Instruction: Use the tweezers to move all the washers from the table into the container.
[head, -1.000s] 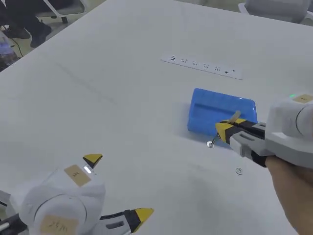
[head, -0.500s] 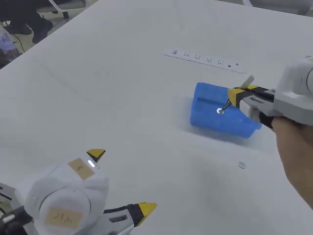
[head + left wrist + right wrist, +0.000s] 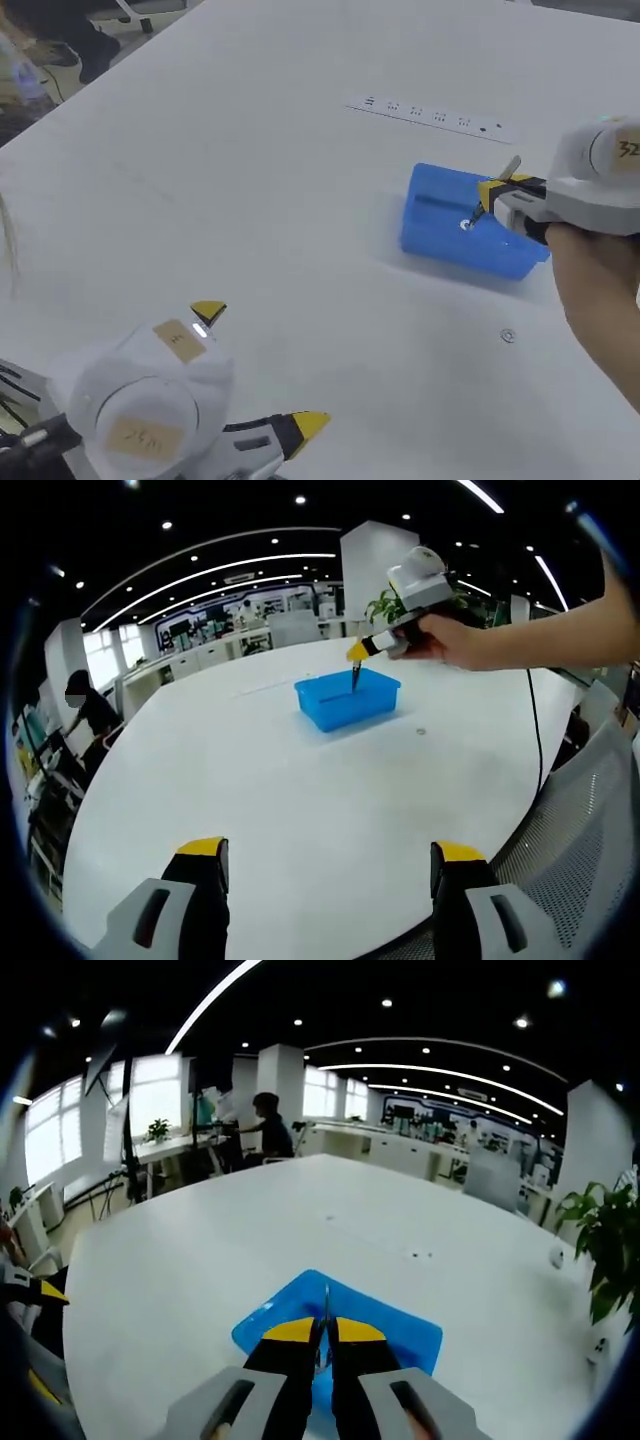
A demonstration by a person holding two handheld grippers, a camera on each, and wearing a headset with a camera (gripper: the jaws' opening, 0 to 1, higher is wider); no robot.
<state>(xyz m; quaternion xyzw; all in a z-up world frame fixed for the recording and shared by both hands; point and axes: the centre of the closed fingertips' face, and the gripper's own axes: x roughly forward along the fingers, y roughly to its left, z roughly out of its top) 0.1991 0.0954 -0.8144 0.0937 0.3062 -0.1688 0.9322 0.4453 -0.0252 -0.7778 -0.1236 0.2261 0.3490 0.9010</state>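
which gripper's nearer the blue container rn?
Right. The right gripper hangs over the container, its tweezers pointing down into it. The left gripper is open, well away from it at the near side of the table.

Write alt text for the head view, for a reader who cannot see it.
The right gripper clamps tweezers whose tip holds a washer over the blue container on a white table. A second washer lies on the table nearer the viewer, and the left gripper hangs open at lower left.
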